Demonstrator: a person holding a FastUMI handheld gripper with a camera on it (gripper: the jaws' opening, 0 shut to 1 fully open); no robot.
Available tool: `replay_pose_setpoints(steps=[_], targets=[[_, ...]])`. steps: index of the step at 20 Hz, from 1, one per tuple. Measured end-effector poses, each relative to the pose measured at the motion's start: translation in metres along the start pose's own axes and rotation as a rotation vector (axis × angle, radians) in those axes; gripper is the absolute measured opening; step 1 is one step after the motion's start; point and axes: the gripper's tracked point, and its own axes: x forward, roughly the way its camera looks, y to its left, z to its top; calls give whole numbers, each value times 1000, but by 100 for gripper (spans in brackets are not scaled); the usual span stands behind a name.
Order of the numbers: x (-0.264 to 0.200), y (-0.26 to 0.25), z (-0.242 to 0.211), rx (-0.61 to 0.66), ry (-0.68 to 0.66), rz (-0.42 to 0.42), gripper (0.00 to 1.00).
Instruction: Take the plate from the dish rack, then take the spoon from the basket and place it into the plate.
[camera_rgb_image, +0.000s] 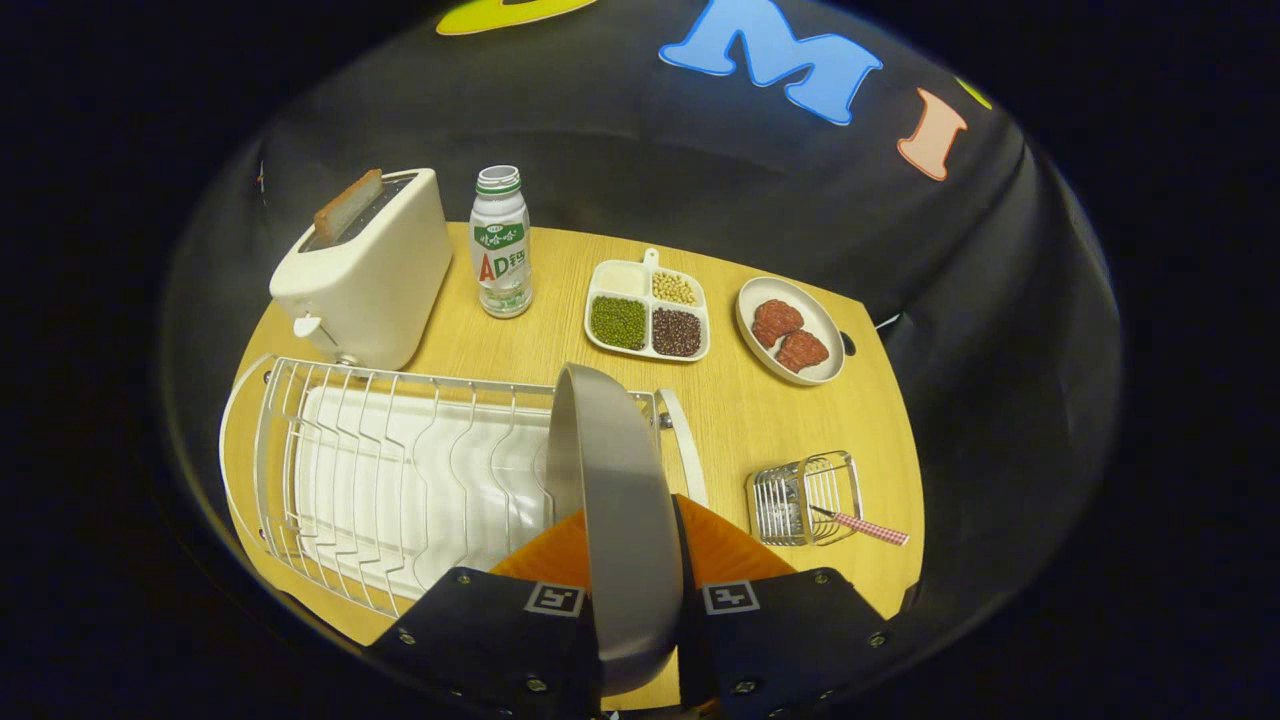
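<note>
A grey plate (615, 500) stands on edge between my fingers, and my gripper (635, 560) is shut on its rim. The plate is lifted over the right end of the white wire dish rack (390, 470). Right of my fingers, a small wire basket (808, 497) sits on the wooden table (740, 410). A spoon (860, 525) with a red checked handle lies in it, the handle sticking out to the right.
Beyond the rack stand a white toaster (365, 270) holding a slice of bread and a small drink bottle (501, 245). Farther right are a divided dish of beans (648, 310) and an oval dish with meat (790, 330).
</note>
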Motion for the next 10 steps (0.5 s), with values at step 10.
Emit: replay_pose_setpoints(steps=[10], targets=[[-49, -27, 19, -31, -113, -16, 28]])
